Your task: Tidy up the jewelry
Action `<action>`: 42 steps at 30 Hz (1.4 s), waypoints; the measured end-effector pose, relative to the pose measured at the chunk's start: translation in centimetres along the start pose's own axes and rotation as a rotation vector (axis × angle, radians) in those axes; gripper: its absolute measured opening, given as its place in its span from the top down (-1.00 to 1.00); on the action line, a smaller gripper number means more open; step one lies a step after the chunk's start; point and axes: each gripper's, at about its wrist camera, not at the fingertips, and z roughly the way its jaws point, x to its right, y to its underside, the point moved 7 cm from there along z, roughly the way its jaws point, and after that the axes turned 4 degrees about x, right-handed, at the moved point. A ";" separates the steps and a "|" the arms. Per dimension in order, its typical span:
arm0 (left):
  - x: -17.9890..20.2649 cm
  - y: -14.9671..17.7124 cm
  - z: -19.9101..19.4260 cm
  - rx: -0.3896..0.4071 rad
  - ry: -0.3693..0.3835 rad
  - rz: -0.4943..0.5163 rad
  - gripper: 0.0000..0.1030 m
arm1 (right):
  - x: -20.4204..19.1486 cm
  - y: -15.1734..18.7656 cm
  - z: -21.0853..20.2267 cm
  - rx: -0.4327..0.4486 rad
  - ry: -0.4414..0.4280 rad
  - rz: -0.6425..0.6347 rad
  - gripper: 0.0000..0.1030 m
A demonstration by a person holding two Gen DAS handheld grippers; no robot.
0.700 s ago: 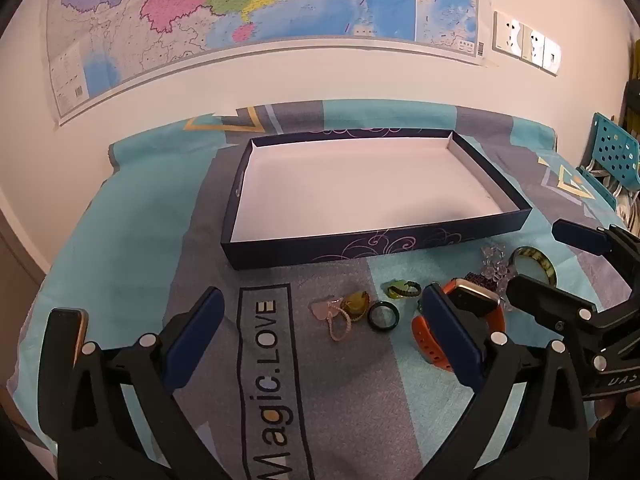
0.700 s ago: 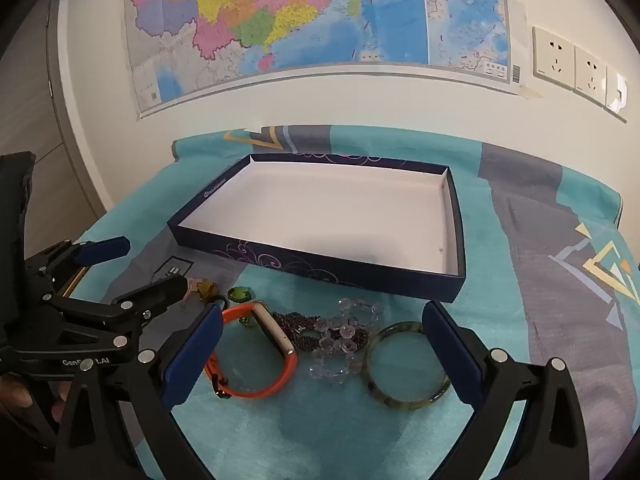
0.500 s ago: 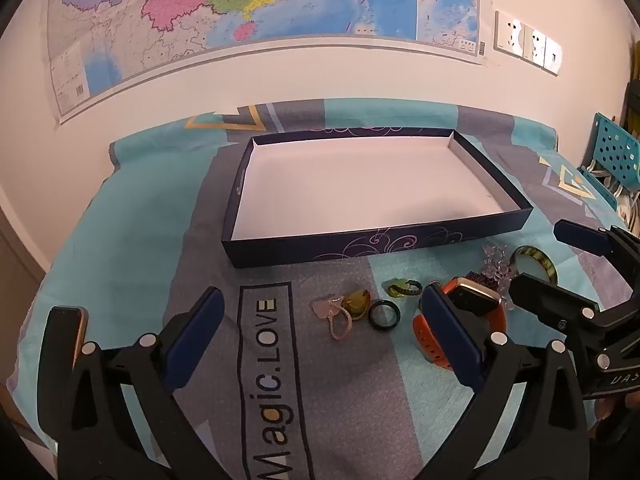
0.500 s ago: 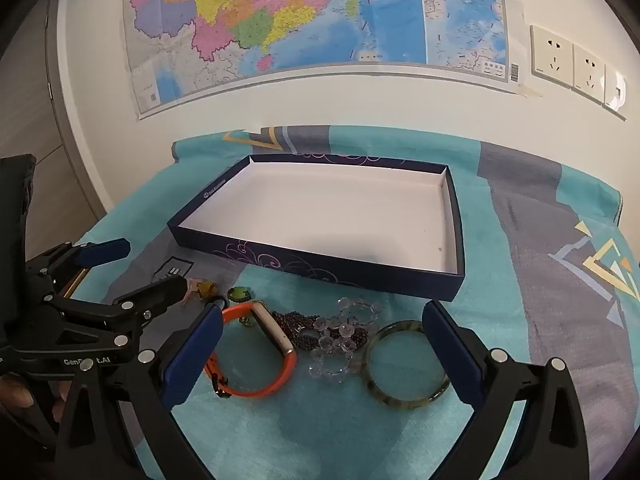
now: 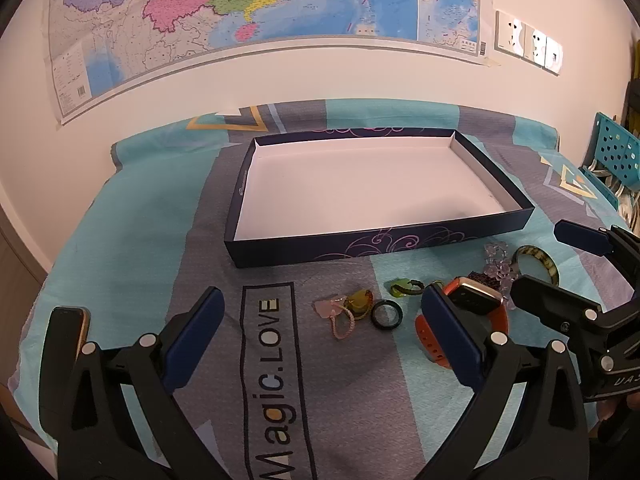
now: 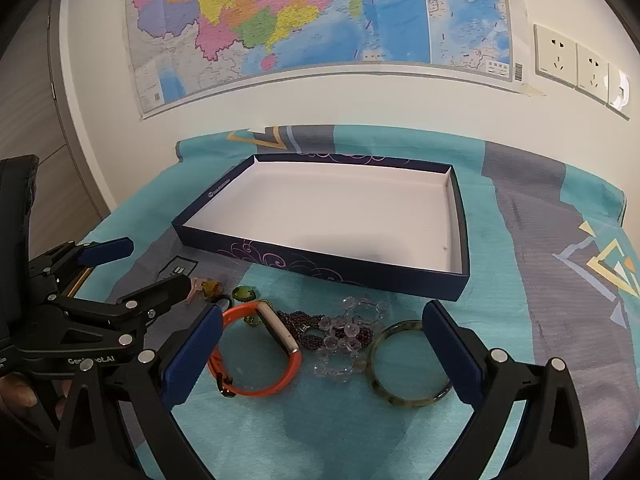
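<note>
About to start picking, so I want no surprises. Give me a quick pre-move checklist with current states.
1. Left gripper open, nothing held: ok.
2. Right gripper open, nothing held: ok.
3. Box has nothing in it, ready to fill: ok.
4. Jewelry all on the cloth in front of the box: ok.
5. Bangle free to lift: ok.
6. Watch apart from the dark beads: not ok, touching.

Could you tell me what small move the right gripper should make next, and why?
Probably lower the right gripper onto the green bangle and close. Its jaws are open and hold nothing, the bangle lies loose on the cloth just in front of the right jaw, and the dark blue box behind holds nothing yet.
</note>
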 end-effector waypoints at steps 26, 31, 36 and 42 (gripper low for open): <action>-0.2 0.2 0.1 -0.008 0.000 0.002 -0.89 | -0.2 0.3 0.2 -0.010 -0.012 0.012 -0.87; 0.0 0.4 0.3 -0.009 0.001 0.002 -0.89 | -0.2 0.4 0.3 -0.016 -0.013 0.012 -0.87; 0.1 0.5 0.4 -0.012 0.002 0.003 -0.89 | -0.2 0.4 0.2 -0.015 -0.015 0.014 -0.87; 0.3 0.7 0.5 -0.015 0.004 0.005 -0.89 | -0.2 0.5 0.3 -0.016 -0.013 0.014 -0.87</action>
